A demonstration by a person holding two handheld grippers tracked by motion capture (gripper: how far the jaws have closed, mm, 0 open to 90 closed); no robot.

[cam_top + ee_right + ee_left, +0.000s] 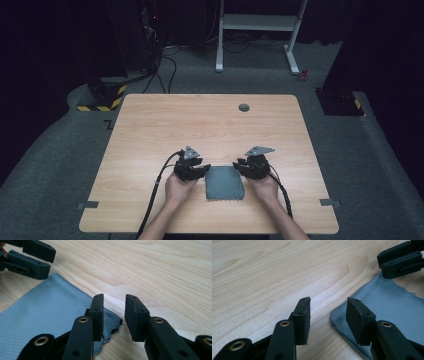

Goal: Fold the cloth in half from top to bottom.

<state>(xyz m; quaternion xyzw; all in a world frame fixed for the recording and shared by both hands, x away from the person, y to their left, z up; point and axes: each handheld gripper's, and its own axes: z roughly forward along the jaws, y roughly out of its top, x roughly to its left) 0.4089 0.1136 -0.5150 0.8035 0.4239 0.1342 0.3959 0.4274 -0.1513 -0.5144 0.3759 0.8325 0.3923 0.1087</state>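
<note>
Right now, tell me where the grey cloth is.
In the high view the folded grey cloth lies flat near the table's near edge, between the left gripper and right gripper, both open at its far corners.

A small grey-blue cloth [225, 183] lies flat on the table [210, 120], folded into a rough square, close to the near edge and about midway across. Its weave shows a fine grid pattern, one edge is cut in a wavy scallop, and a folded corner shows doubled layers [342, 322].
</note>
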